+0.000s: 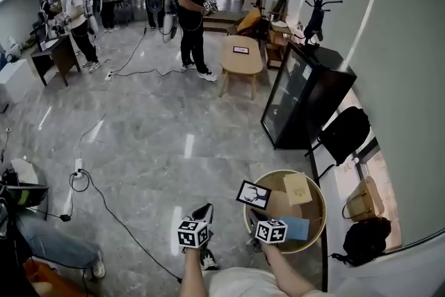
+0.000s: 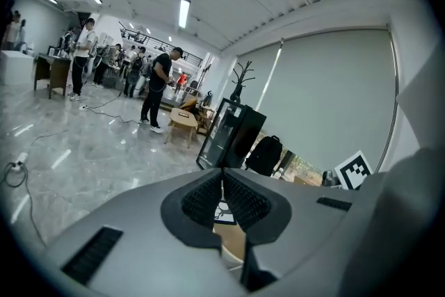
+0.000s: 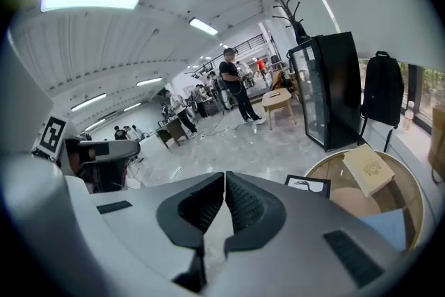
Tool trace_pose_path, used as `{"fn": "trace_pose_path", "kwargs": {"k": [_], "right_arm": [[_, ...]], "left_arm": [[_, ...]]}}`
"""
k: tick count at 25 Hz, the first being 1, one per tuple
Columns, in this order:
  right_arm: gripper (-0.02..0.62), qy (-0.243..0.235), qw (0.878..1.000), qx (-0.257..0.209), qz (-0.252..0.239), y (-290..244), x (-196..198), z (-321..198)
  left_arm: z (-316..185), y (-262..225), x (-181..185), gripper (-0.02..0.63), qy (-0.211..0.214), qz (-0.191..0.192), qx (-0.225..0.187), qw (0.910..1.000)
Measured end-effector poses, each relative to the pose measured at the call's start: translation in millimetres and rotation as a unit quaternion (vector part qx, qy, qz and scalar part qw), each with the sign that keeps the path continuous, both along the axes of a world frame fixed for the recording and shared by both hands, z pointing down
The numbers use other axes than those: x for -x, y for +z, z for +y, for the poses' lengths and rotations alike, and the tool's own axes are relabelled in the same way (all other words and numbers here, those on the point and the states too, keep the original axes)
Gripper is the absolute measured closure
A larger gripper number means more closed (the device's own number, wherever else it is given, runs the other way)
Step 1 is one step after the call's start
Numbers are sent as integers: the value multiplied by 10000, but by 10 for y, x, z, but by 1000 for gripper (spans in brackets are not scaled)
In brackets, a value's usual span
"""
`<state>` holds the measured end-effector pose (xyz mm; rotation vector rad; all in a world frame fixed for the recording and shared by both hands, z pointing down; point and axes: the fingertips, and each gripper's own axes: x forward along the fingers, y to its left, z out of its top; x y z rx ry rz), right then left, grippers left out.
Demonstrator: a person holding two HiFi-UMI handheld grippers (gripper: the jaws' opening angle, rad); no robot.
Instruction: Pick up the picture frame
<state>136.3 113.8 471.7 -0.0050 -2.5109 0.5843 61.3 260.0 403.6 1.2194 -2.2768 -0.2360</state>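
Observation:
The picture frame (image 1: 254, 195) is black-edged with a white drawing and lies on the left rim of a round wooden table (image 1: 318, 186). In the right gripper view the picture frame (image 3: 309, 185) shows just beyond the jaws, to their right. My right gripper (image 1: 256, 218) hovers at the table's near-left edge, a little short of the frame, jaws shut and empty (image 3: 224, 177). My left gripper (image 1: 204, 211) is over the floor to the left of the table, also shut with nothing in it (image 2: 222, 174). A strip of the frame (image 2: 224, 213) shows behind its pads.
A tan book (image 1: 297, 188) and a blue pad (image 1: 297, 227) lie on the table. A black glass cabinet (image 1: 302, 97) stands beyond it, with backpacks (image 1: 344, 132) and a wicker bag (image 1: 361, 202) by the wall. A cable (image 1: 104, 198) runs over the floor; people stand far off.

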Motion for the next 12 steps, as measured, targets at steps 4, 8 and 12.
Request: {"fn": "trace_pose_path", "kwargs": {"k": [4,8,12], "right_arm": [[560,356,9993,23,-110,13,274,71],[560,579,9980,70,-226,71,422,213],[560,912,9957,7,-181,151,334,175]], "left_arm": [[210,114,222,583,182,7,209,9996],[429,215,440,583,151,54,251,9996],[469,401,489,583,271,240,254,9990]]}}
